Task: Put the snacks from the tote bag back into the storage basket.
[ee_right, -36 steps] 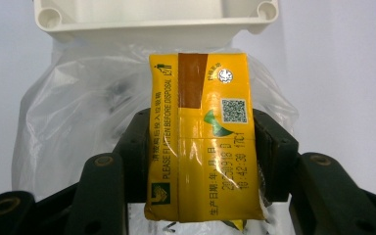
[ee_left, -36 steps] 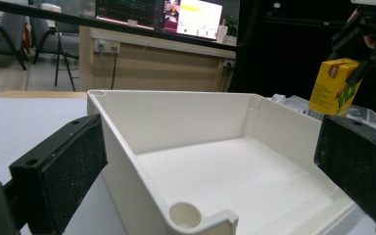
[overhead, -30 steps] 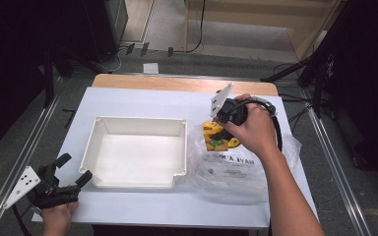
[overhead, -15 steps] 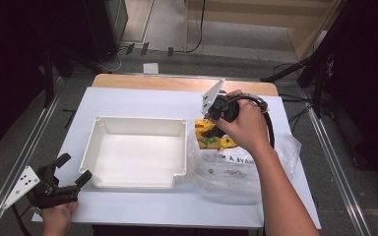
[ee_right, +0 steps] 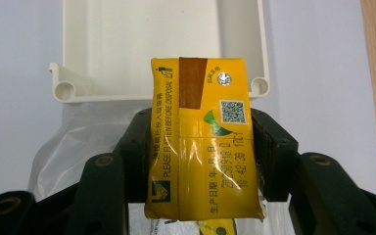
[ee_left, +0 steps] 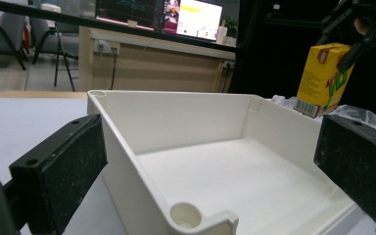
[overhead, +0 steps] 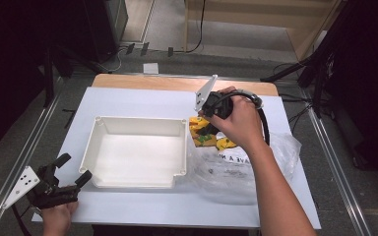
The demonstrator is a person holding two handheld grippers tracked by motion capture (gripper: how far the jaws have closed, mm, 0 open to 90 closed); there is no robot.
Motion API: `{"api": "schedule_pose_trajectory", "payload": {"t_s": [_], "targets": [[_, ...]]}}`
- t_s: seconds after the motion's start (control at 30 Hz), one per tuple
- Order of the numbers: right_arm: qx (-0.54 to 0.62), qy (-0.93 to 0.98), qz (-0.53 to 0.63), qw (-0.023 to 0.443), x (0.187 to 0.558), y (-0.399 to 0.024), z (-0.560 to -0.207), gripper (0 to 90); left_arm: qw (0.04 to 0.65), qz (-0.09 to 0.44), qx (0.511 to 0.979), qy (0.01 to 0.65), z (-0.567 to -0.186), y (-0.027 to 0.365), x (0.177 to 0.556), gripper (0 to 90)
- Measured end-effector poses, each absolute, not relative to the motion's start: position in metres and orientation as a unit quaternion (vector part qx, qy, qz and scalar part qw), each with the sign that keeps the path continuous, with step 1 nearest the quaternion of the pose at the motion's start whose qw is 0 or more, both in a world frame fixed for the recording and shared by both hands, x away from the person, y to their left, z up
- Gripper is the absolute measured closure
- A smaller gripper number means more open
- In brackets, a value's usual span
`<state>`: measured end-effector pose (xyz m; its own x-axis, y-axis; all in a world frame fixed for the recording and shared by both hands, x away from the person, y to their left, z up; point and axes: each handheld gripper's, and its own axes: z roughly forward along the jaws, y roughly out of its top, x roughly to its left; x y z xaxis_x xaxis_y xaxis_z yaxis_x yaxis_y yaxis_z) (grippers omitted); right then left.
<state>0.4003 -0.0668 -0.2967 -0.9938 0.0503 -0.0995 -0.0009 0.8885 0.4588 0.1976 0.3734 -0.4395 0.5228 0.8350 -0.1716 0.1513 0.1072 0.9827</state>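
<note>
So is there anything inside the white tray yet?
No, the white tray has a bare floor, and the yellow drink carton is held between the right gripper's jaws above the table.

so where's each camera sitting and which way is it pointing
High view: above the person's side, looking forward and down on the white-topped table; both forearms, left gripper and right hand show.
Left gripper view: low at the table's near edge, looking between its own open black jaws into the shallow white plastic tray.
Right gripper view: above the table, looking down at the yellow drink carton clamped in its jaws over a clear plastic bag.
Shared: all three show tray and carton.
</note>
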Motion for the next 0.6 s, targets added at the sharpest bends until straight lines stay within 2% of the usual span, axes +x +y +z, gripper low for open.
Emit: {"api": "schedule_pose_trajectory", "payload": {"t_s": [0.6], "targets": [[-0.004,0.968,0.245,0.059,0.402,-0.045,-0.285,51.7,0.625,0.273,0.61,0.404,-0.44,0.373,0.197,0.0]]}}
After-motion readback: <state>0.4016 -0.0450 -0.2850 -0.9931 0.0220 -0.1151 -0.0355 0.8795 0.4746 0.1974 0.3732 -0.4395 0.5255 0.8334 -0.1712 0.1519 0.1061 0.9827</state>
